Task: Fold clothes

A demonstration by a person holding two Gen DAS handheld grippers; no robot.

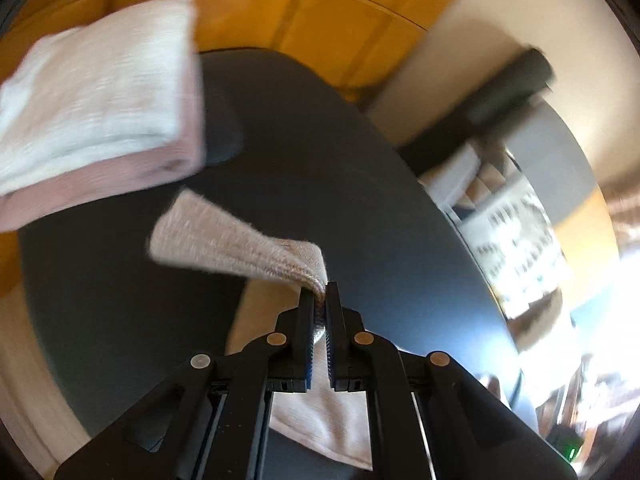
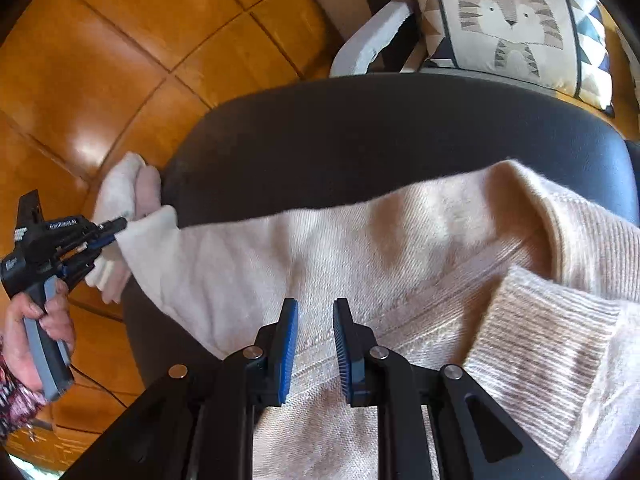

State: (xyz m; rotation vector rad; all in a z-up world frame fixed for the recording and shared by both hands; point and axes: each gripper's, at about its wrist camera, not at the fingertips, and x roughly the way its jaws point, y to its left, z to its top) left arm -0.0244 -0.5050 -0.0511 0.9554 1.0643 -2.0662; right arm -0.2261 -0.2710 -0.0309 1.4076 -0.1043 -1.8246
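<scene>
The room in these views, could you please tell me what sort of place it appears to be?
Probably a home living room: glossy orange floor tiles, a tiger-print cushion on a seat, and a beige sweater spread over a dark round table.

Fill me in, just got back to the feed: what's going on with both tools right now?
A person is folding a cream knitted sweater spread over a dark round seat. The left tool is shut on the sweater's ribbed cuff, holding the sleeve out to the side. The right tool is open, over the sweater's body, gripping nothing. A folded stack of white and pink cloth sits at the seat's edge.
</scene>
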